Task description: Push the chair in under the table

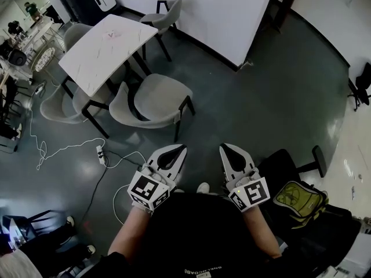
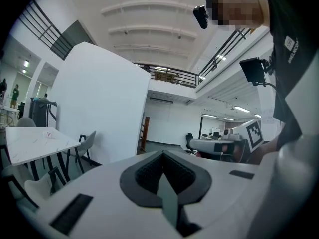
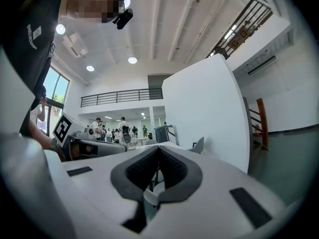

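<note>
A white marble-top table stands at the upper left of the head view. A grey shell chair on black legs is pulled out from the table's near corner, its seat towards me. My left gripper and right gripper are held side by side in front of my body, short of the chair and apart from it. Both are shut with nothing between the jaws. The left gripper sees the table and a far chair at its left. In its own view the right gripper points at a chair back.
More grey chairs ring the table. A power strip with white cables lies on the floor left of my grippers. A white partition wall rises behind the table. At my right stands a black office chair with a yellow-green backpack.
</note>
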`<state>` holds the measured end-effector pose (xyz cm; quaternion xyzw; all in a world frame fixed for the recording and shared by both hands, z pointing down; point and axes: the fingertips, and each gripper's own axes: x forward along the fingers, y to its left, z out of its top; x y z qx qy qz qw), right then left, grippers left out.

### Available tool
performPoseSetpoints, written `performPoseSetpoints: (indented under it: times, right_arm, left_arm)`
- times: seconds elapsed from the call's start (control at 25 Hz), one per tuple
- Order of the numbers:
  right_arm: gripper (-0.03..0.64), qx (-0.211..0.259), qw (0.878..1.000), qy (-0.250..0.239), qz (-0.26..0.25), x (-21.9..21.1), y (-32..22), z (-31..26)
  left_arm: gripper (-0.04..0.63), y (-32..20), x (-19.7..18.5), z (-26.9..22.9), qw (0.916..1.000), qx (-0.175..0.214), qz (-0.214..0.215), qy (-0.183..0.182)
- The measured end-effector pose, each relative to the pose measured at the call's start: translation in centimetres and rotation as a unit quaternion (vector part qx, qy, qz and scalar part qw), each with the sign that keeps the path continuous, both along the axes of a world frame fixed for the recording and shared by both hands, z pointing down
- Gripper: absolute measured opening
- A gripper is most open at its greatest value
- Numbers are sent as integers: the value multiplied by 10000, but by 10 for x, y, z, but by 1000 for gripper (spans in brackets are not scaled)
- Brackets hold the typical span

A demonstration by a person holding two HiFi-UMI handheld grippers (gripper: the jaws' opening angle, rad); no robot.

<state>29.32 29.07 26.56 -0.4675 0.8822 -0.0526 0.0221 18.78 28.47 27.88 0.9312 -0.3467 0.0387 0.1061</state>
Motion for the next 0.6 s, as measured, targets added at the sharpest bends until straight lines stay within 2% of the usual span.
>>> performPoseSetpoints:
  times: [0.2,0.36,0.48,0.6]
  right_arm:
    - [11,17,9998,-193,18,30,-1,-1]
    - [12,-96,9985,-526,108,48,-6,2]
    - [11,-143,9986,-506,8,47,-10,7]
    - [11,-152,9990,-418,-85,43,-15,13]
  left_arm:
    - [3,6,22,2,9999,-11,-49,-103]
    - [3,11,30,4,9994,74,-169,-297]
    - [3,14,25,8,9986,98,-269,-443]
    - [3,7,14,13,9980,41,-495,-381]
